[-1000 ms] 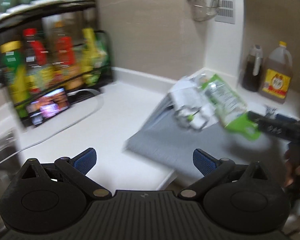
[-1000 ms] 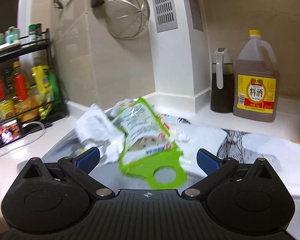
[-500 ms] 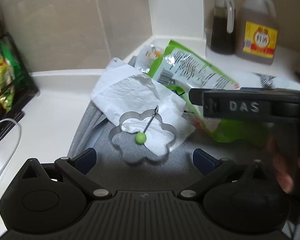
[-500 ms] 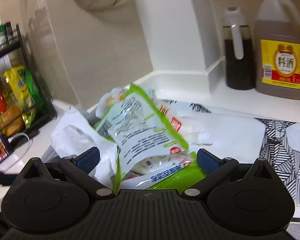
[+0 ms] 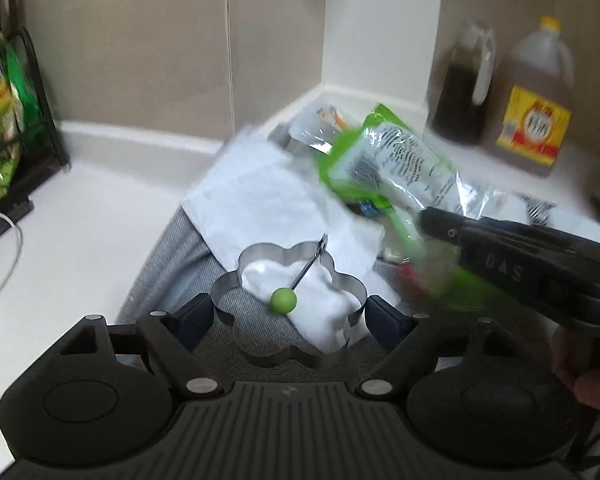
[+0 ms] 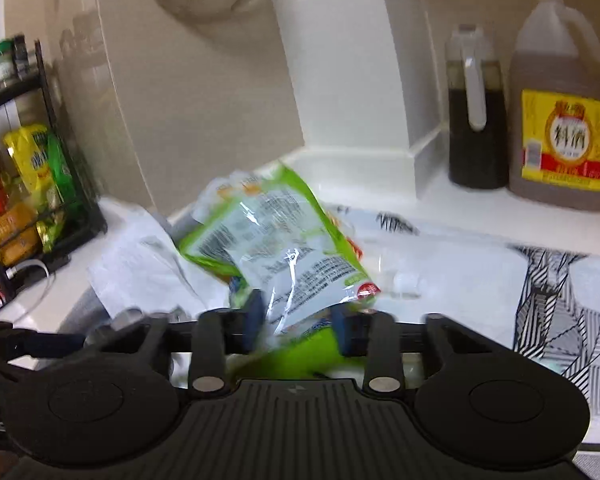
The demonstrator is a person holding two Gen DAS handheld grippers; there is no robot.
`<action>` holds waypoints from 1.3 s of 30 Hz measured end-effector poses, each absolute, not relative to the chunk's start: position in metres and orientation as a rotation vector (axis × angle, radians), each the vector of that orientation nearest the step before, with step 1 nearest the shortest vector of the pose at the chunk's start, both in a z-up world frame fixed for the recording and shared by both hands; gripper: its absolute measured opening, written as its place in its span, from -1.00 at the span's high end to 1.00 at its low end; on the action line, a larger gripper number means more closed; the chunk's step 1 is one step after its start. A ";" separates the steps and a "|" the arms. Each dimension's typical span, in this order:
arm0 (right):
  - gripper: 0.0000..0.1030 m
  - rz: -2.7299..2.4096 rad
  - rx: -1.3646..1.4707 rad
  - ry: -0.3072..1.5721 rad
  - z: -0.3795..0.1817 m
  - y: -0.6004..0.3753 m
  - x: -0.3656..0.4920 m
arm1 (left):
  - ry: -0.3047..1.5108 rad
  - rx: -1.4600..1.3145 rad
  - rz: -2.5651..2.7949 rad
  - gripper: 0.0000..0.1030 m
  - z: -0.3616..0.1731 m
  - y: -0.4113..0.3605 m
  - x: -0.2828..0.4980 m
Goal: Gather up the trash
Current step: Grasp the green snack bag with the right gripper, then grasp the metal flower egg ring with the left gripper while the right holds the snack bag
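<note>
Both grippers have advanced: the right gripper is closing on the crinkly green-and-silver snack bag, which could slip, while the left gripper, closing, straddles the flower-shaped metal ring.

Two black hand-held grippers

The left gripper and right gripper share blue pads, ribbed bodies and silver screws; one side reads "DAS".

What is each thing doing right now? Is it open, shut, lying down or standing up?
Right gripper: jaws closing on the green packet.
Green packet: crinkled, its lower end between the right gripper's pads.
Left gripper: jaws closing around the flower-shaped ring.
Flower-shaped ring: lying flat, partly on the white paper.
White paper: crumpled, lying flat.
Dark bottle: upright, capped.
Yellow-capped jug: upright, capped.
</note>
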State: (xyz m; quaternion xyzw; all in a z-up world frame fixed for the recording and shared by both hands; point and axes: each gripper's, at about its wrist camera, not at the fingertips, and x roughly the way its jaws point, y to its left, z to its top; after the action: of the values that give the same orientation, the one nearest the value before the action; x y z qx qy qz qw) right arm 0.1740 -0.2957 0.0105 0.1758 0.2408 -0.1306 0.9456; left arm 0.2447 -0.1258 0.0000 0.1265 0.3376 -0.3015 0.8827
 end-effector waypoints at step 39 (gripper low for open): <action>0.72 -0.222 0.432 0.227 0.023 -0.304 0.121 | 0.624 0.309 -0.614 -0.99 0.017 -0.093 0.185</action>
State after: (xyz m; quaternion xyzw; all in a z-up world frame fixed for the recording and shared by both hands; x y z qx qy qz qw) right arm 0.1210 -0.3044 0.0235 0.2135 0.1121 -0.1098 0.9643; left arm 0.1846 -0.0930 0.0173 0.1488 0.3011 -0.2962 0.8941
